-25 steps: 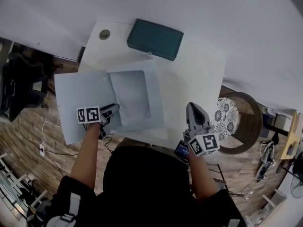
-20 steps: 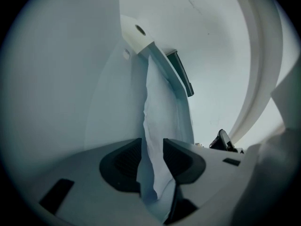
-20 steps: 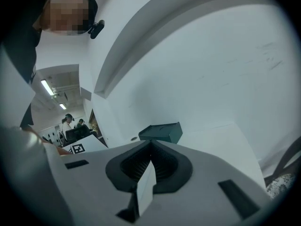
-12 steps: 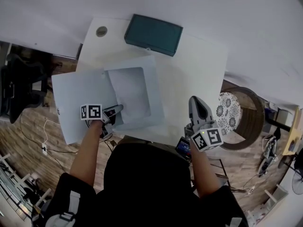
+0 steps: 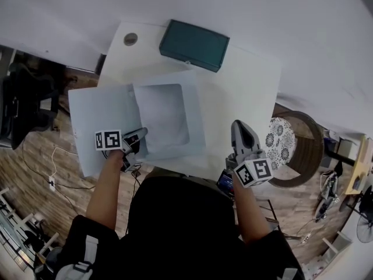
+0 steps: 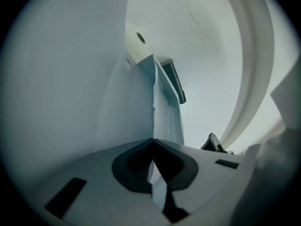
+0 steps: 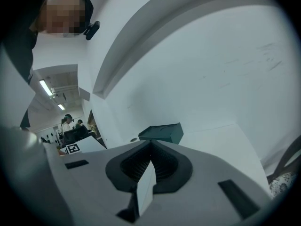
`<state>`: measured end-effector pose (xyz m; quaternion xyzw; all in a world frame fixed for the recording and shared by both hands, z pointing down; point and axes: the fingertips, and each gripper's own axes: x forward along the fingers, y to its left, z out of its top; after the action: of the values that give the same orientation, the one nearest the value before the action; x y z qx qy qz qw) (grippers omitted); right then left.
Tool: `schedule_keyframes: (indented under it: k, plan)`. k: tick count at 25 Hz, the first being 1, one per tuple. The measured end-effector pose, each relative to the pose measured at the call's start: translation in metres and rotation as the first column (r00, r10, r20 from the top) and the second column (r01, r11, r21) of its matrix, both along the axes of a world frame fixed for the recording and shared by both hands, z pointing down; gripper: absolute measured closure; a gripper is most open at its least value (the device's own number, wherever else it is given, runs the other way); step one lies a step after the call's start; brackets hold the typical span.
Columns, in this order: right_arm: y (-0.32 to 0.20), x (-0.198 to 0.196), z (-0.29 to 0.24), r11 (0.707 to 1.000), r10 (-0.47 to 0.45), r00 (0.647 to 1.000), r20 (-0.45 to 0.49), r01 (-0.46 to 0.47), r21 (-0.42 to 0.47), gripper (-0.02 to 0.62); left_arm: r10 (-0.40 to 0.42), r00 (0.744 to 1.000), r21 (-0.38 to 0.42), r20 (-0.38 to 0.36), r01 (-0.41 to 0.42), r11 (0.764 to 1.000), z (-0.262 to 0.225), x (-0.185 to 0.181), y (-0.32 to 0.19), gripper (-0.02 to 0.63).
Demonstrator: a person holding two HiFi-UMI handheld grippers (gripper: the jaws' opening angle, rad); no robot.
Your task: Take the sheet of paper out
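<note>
Two fingers (image 6: 207, 171) — just closing — pinch the paper (image 6: 165, 121) (left gripper (image 5: 140, 134) tilted down).

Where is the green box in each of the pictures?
Head view: the box is at the top middle, on the table's far side.
Left gripper view: the box is a thin dark strip, just right of centre.
Right gripper view: the box is a little below centre.
Shared landmark: the round hole in the table, left of the box.
</note>
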<state>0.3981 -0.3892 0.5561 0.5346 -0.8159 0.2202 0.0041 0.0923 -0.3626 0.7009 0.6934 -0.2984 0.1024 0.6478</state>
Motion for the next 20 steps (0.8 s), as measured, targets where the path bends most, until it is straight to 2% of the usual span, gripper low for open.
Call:
schedule_keyframes:
  k: [13,20]
  plan:
    - [0.000,-0.055,-0.019,0.998,-0.038,0.999,0.025,0.036,0.059,0.584,-0.051,0.997,0.105,0.066,0.044,0.994,-0.052,-0.075,0.014,0.603]
    - [0.008,-0.092,-0.032,0.994,-0.067,0.997,0.022,0.065,0.093,0.584,-0.089,0.993,0.187,0.071,0.075,0.980,-0.083,-0.113,0.026,0.603]
